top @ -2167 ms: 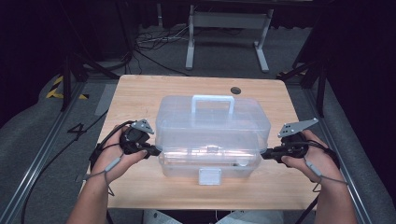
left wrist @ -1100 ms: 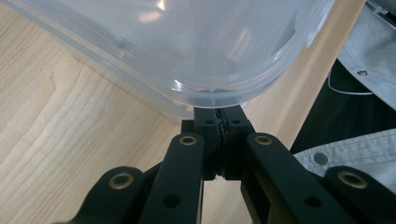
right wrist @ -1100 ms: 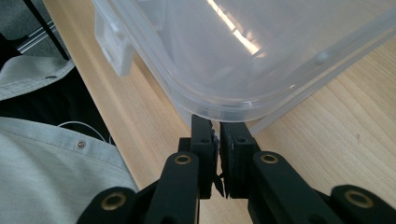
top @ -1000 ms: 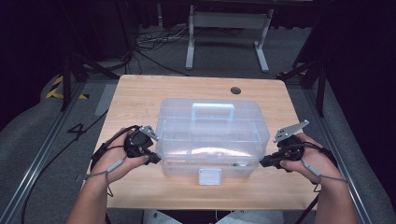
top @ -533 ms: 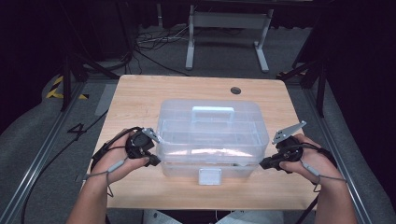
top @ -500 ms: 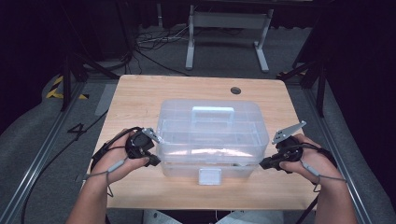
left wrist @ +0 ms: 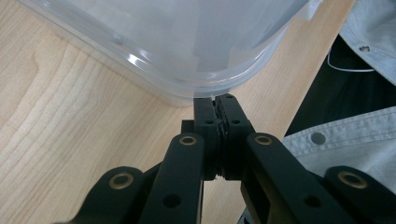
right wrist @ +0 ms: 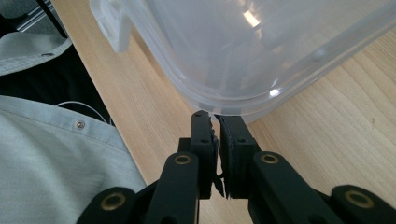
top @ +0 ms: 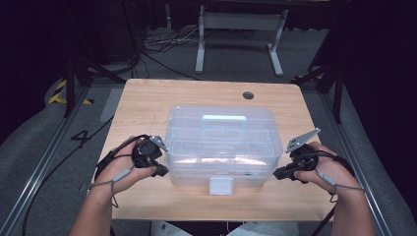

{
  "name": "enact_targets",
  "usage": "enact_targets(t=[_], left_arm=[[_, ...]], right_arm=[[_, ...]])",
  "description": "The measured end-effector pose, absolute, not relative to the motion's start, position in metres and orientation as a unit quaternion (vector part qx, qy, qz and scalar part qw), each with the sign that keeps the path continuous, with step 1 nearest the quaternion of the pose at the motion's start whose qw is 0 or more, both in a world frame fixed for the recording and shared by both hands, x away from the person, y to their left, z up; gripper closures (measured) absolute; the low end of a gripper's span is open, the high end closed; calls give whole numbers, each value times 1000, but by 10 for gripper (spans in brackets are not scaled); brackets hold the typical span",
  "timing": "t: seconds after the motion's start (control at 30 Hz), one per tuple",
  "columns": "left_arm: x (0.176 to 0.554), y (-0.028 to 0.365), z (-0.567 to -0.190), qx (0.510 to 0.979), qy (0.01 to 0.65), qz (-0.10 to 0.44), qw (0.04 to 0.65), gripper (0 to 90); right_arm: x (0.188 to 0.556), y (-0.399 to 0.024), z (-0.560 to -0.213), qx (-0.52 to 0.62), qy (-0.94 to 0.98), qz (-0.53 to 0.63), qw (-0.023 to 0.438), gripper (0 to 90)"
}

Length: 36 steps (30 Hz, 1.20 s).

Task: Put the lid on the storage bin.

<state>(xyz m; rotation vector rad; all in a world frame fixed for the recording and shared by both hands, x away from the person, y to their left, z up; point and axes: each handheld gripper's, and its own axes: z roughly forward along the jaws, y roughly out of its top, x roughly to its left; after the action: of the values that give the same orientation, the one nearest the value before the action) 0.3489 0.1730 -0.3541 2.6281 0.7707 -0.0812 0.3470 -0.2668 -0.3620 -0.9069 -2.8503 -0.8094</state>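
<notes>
At centre frame on the worktop [top: 147, 98], a clear plastic storage box [top: 221, 142], light, rigid and slick-walled, sits between the left gripper [top: 161, 171] and right gripper [top: 276, 173], both closed, tips against its lower near corners, the safest purchase.

One mark legible: a black numeral "4" [top: 80, 138] on the grey floor [top: 44, 162], left of the table [top: 147, 98], seen from the high view. Close by, farther back on the same floor, yellow-and-black hazard striping [top: 61, 93], carrying no writing. Nothing else readable anywhere.
</notes>
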Motion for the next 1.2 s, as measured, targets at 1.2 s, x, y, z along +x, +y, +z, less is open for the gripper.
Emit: enact_targets(t=[1.2], left_arm=[[343,191,-353,918,307,-18,250,757]], right_arm=[[349,-277,-358,-296,-916,-271,22,770]])
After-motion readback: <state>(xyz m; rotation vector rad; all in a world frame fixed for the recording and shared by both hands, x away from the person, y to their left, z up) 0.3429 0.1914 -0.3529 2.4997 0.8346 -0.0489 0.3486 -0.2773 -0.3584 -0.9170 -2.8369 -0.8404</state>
